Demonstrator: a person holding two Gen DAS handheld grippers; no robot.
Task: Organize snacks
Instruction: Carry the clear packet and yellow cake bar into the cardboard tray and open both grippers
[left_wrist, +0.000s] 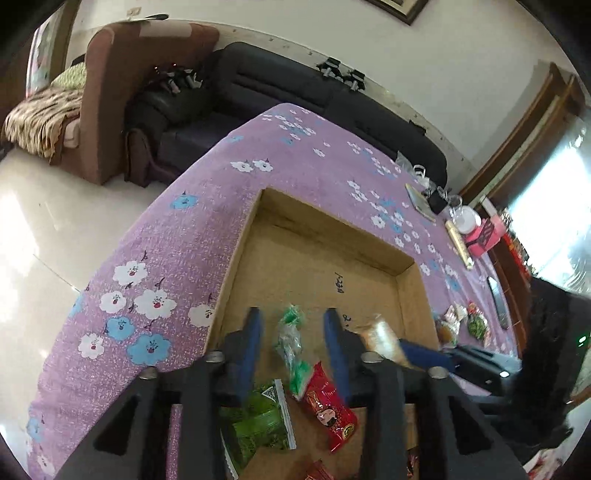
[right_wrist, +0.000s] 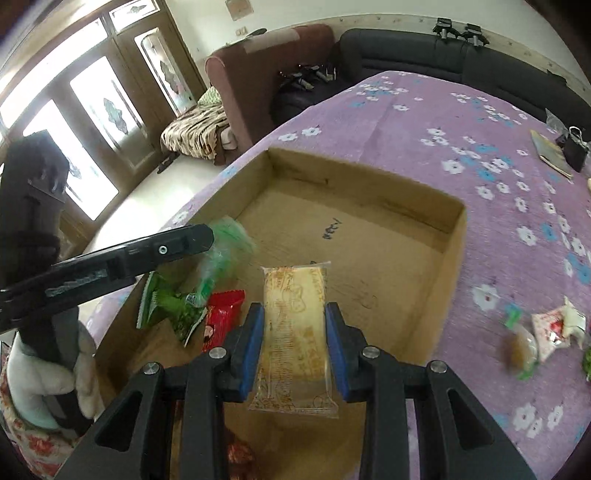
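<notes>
the right gripper (right_wrist: 294, 345) is squeezing a yellow snack pack (right_wrist: 293, 332) over the cardboard box (right_wrist: 424, 206) while the left gripper (left_wrist: 293, 341) is hanging open above a green packet (left_wrist: 290, 339), so they're risking bumping.

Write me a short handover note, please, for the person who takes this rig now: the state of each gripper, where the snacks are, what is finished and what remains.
Left gripper: open over the cardboard box, a green-and-clear packet loose between its jaws.
Right gripper: shut on a yellow snack packet, held above the box.
Done: green packet and red packet already lie in the box.
Left: release the yellow packet into the box, then fetch the loose snacks remaining on the purple tablecloth beside it.
</notes>
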